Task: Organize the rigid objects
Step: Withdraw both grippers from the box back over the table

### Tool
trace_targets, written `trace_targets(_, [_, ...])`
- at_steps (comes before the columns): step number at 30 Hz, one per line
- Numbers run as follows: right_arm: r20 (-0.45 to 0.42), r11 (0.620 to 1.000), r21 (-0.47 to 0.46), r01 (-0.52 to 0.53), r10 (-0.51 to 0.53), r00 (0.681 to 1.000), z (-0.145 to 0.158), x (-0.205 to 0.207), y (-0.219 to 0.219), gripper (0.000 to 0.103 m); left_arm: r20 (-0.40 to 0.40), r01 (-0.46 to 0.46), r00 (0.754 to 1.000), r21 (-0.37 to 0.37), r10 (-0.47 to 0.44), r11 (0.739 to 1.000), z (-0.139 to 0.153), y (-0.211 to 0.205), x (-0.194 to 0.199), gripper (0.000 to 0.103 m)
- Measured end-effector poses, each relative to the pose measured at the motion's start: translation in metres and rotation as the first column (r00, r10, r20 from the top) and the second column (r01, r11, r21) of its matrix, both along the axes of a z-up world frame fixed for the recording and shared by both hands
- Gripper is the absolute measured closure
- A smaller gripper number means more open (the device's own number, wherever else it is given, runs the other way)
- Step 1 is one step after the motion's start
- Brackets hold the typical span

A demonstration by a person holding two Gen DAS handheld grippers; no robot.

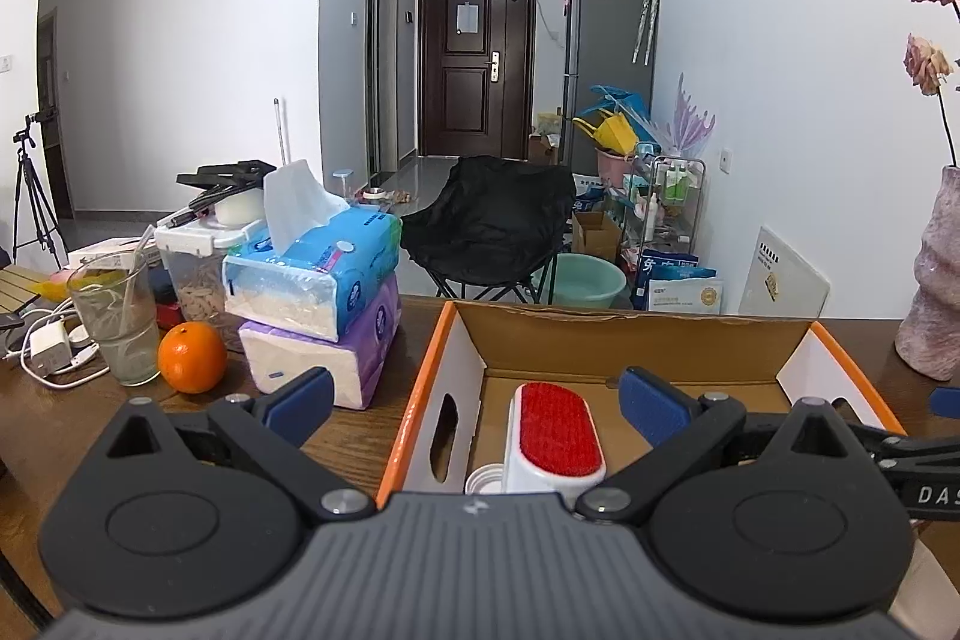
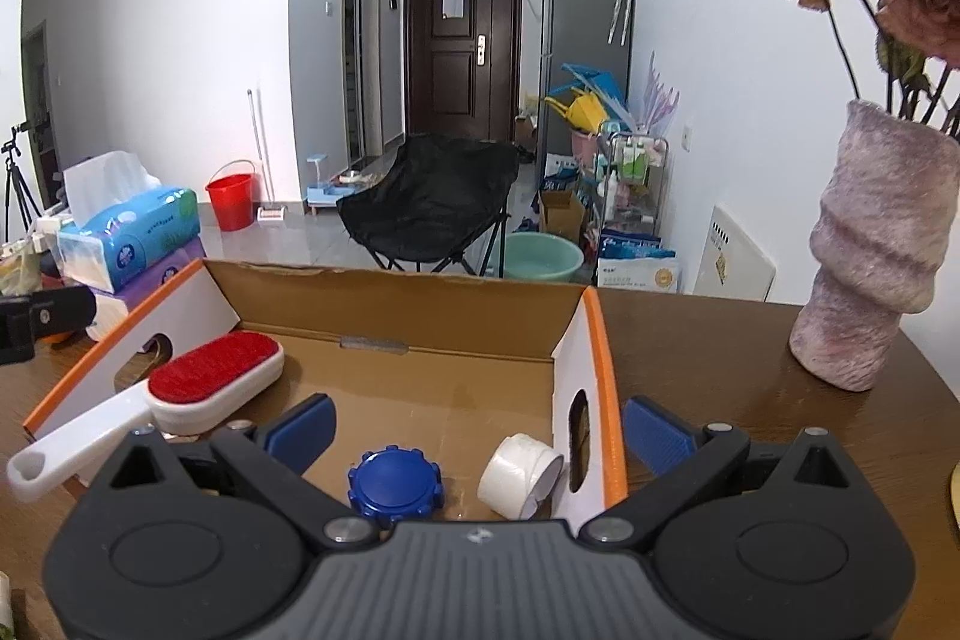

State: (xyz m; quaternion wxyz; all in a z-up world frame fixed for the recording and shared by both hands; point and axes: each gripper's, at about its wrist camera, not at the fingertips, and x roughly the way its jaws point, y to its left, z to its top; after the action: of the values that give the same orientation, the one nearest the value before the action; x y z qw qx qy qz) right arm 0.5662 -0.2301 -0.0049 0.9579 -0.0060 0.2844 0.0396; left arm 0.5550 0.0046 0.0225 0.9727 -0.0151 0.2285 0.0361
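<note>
Two handheld grippers hovered over an open cardboard box (image 2: 384, 304) with orange-edged flaps, standing on a dark wooden table (image 2: 690, 340). The left gripper (image 1: 474, 400) had its blue-padded jaws spread wide with nothing between the pads; below it, inside the box, lay a white lint brush (image 1: 555, 439) with a red pad. The right gripper (image 2: 480, 427) was likewise spread wide and empty. Under it, on the box floor, sat a blue ridged cap (image 2: 393, 484) and, just beside it, a white roll of tape (image 2: 519, 472) lying close to the box's right wall. The brush lay at the box's left side, its white handle sticking out over the box's near edge.

Outside the box, to its left, stood stacked tissue packs (image 1: 324, 292), an orange (image 1: 192, 357) and a drinking glass (image 1: 117, 322); to its right stood a pink vase (image 2: 870, 250) of dried roses.

The step looked like a release just finished, with three rigid items in the box. The next move would probably call for lifting clear of the box walls and picking out another hard item, not the soft tissue packs
</note>
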Motion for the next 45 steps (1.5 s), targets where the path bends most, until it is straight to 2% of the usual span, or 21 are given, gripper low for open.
trace_targets(8, [0.043, 1.000, 0.006, 0.007, -0.007, 0.999, 0.013, -0.027, -0.005, 0.001, 0.002, 0.003, 1.000, -0.026, -0.003, 1.000, 0.006, 0.005, -0.024, 0.000])
trace_targets(32, [0.059, 1.000, -0.012, 0.024, -0.023, 0.998, 0.020, -0.129, -0.012, 0.000, -0.030, 0.010, 0.999, -0.064, -0.012, 0.998, 0.010, 0.012, -0.111, 0.000])
trace_targets(45, [0.058, 0.999, -0.042, 0.010, -0.008, 0.998, 0.016, -0.190, -0.004, 0.000, -0.084, 0.025, 0.996, -0.074, -0.032, 0.997, -0.003, 0.008, -0.169, 0.000])
